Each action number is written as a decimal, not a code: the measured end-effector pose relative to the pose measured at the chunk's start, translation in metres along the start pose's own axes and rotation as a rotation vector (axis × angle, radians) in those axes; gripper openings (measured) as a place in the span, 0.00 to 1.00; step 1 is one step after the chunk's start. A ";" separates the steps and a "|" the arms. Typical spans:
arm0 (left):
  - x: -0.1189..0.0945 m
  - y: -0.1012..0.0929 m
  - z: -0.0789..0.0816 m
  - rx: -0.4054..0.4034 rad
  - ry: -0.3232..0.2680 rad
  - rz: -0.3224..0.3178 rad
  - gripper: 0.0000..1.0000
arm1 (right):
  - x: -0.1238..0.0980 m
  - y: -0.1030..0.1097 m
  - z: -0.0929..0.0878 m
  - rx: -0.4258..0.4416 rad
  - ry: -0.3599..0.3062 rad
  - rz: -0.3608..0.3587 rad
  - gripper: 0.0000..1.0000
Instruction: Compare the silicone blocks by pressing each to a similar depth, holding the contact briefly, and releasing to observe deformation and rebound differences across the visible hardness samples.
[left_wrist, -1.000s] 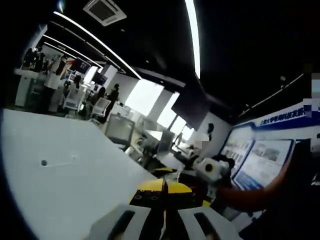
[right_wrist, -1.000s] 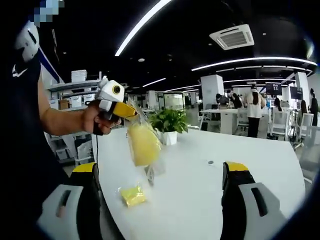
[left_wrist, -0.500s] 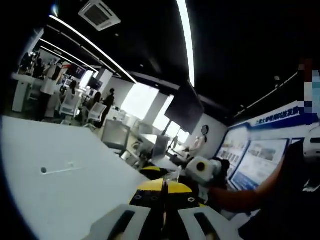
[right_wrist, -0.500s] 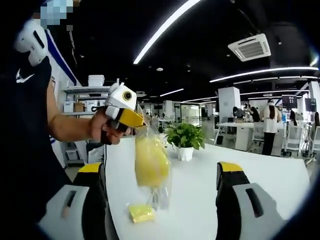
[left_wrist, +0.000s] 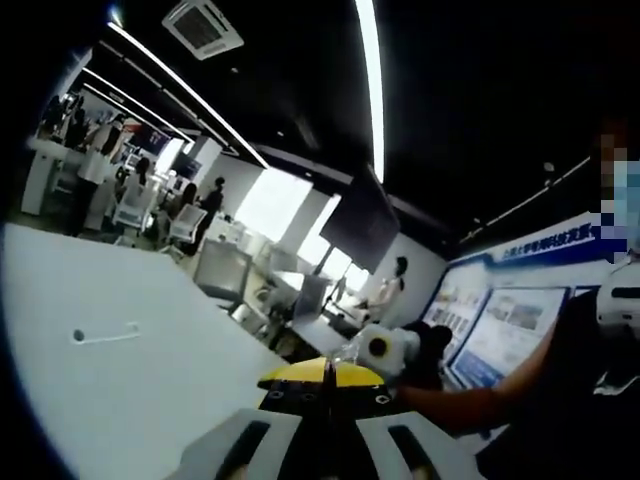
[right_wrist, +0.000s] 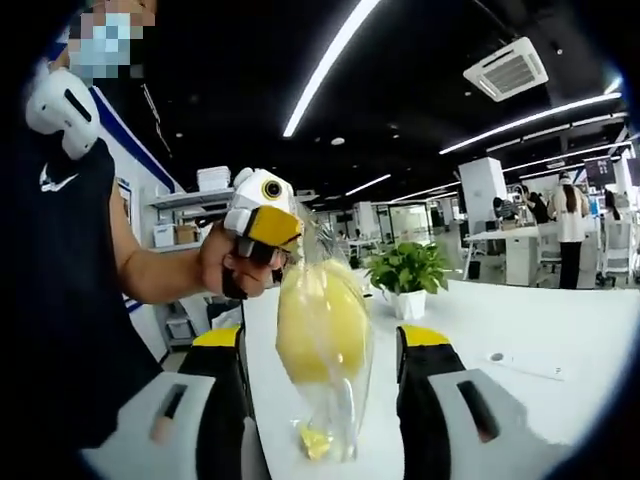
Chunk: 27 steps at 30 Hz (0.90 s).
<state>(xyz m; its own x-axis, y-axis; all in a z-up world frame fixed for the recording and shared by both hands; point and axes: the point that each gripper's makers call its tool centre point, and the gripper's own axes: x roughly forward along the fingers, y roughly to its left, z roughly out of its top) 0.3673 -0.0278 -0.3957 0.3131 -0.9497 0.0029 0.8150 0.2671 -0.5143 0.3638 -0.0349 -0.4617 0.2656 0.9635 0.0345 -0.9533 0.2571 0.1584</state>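
left tool (right_wrist: 285, 250) clamped on clear bag (right_wrist: 325, 350) of yellow silicone block, hung above tabletop (right_wrist: 560, 330) | right tool (right_wrist: 320, 400) jaws wide apart, bag between, ungripped

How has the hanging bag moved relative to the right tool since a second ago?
Yes. The bag now hangs between the right tool's jaws; earlier it hung left of centre, farther off near the potted plant.

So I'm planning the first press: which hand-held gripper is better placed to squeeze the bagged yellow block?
The right hand-held gripper, probably: it is open, with the yellow block hanging between its jaws. The left hand-held gripper is shut on the clear bag top, holding it up.
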 end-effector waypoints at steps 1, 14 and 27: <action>0.000 0.000 0.000 0.000 -0.001 -0.001 0.00 | 0.001 0.000 0.002 0.012 -0.010 0.007 0.51; -0.006 0.001 0.001 -0.035 -0.016 -0.014 0.00 | 0.007 0.006 0.005 0.027 -0.009 0.036 0.32; -0.011 0.005 0.003 -0.050 -0.023 -0.008 0.00 | 0.015 0.004 0.004 0.042 0.019 0.032 0.22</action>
<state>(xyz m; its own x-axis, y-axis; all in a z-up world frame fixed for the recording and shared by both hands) 0.3689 -0.0160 -0.3957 0.3184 -0.9476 0.0271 0.7925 0.2504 -0.5561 0.3642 -0.0198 -0.4570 0.2314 0.9726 0.0212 -0.9543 0.2227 0.1992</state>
